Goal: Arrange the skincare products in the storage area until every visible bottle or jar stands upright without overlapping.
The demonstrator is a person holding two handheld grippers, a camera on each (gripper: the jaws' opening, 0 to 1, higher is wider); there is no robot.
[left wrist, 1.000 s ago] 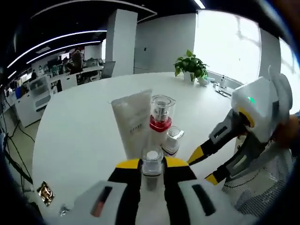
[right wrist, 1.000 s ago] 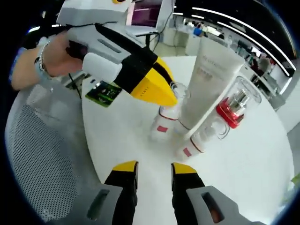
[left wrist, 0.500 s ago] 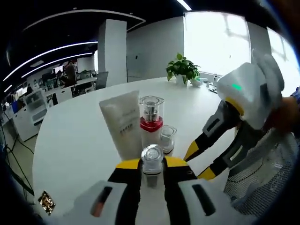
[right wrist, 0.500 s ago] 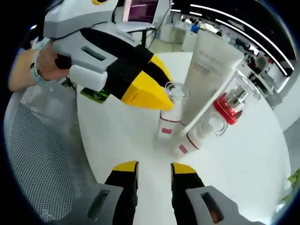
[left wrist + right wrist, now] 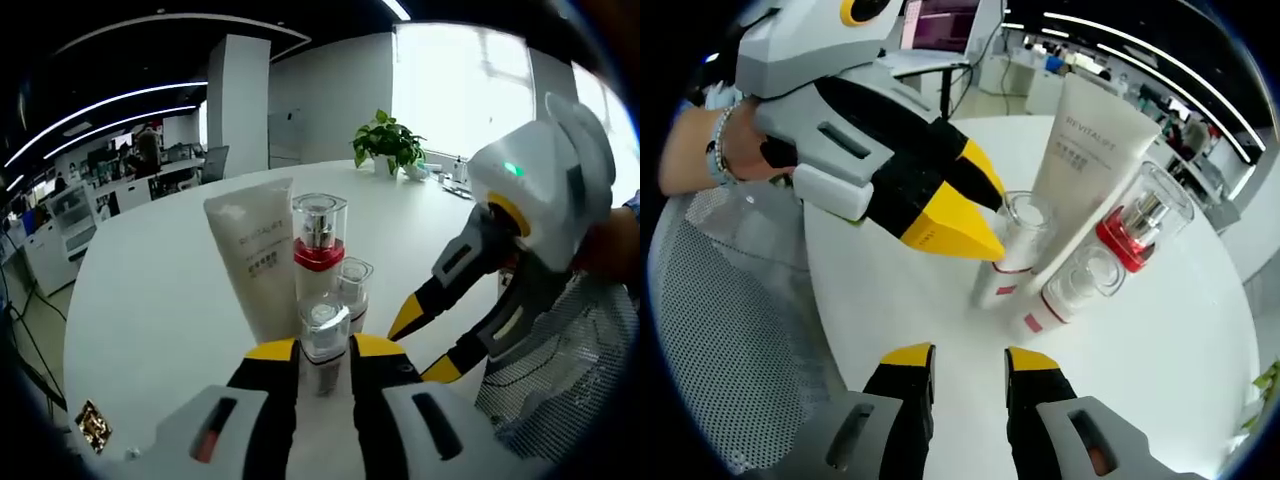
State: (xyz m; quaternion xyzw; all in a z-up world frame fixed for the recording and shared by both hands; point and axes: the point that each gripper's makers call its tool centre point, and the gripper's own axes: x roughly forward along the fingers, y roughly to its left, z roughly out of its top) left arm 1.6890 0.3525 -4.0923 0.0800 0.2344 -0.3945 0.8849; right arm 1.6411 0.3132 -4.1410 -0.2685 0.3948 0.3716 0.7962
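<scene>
White tube (image 5: 257,262), three clear-capped bottles (image 5: 320,245)

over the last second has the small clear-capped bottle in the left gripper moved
Yes. In the right gripper view the small clear-capped bottle held by the left gripper has shifted toward the white tube, now nearly against it.

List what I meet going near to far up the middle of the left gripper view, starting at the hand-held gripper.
Left hand-held gripper → small clear-capped bottle held between its jaws → red-collared pump bottle → bare white table → potted plant.
</scene>
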